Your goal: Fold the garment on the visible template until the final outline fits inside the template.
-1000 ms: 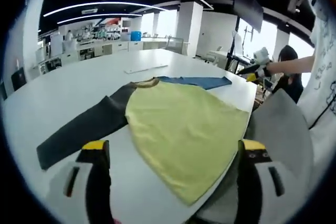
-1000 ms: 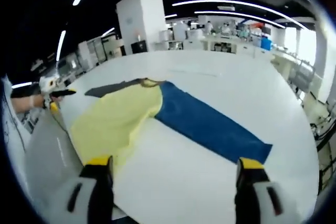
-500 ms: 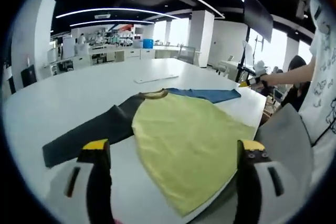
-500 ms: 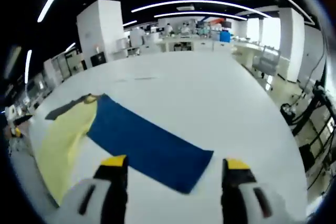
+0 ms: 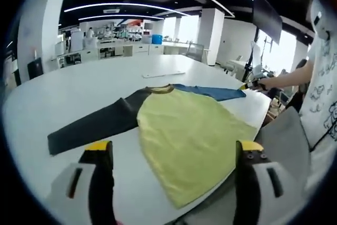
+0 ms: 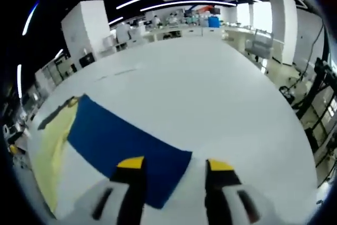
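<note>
Garment point(image 5: 184, 130) lies flat on white table point(image 5: 79, 88), both sleeves spread; no fold made, judged at start. My left gripper point(image 5: 174, 156) wide open, empty, short of yellow body. My right gripper point(image 6: 171, 169) jaws parted, nothing held, at cuff of blue sleeve point(image 6: 124, 148); contact unclear. Dark sleeve point(image 5: 95, 127) out left. Template outline not discernible. Hem reaches table edge.

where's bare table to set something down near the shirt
Bare table lies beyond the blue sleeve and beyond the dark sleeve. The near edge is crowded: the yellow body reaches it.
</note>
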The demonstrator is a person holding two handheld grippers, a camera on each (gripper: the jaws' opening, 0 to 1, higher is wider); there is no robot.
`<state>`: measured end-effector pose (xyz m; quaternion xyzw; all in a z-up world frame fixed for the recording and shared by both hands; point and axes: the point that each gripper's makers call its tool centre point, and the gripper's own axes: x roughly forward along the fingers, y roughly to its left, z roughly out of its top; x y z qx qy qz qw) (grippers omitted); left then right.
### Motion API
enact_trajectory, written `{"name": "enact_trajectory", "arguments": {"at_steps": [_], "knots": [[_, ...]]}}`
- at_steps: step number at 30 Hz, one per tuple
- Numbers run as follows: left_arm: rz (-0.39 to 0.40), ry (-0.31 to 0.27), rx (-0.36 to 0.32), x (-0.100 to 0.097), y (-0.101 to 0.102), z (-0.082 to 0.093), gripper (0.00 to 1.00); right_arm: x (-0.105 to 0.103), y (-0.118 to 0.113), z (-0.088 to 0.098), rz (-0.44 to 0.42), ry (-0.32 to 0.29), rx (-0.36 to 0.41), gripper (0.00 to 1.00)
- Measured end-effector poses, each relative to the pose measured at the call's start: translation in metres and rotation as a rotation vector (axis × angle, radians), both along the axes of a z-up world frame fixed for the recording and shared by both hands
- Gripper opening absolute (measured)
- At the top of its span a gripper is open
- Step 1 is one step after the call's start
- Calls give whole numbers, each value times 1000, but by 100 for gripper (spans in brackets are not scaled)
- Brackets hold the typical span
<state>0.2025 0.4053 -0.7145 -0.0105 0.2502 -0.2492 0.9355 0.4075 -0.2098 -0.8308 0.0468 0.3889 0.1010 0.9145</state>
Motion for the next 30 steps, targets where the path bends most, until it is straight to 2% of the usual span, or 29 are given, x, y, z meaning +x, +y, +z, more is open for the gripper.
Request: {"name": "enact_trajectory", "arguments": {"at_steps": [3, 8, 10, 13, 19, 23, 26, 30], "knots": [[5, 10, -1, 3, 0, -2, 92, 2, -2, 2, -20, -8, 27, 28], [14, 13, -15, 7, -3, -2, 91, 6, -4, -6, -26, 17, 51, 7], [16, 13, -20, 7, -5, -1, 91, 8, -5, -8, -14, 19, 29, 0], [20, 22, -19, 8, -3, -5, 90, 11, -7, -6, -30, 4, 36, 0], [35, 31, -30, 10, 0, -8, 89, 33, -14, 5, -49, -25, 3, 0], [44, 41, -31, 13, 0, -12, 89, 57, -24, 7, -47, -38, -9, 0], [50, 46, -38, 14, -1, -14, 88, 57, -27, 8, -46, -45, -19, 0], [51, 55, -48, 15, -4, -18, 88, 70, -26, 11, -47, -55, -31, 0]]}}
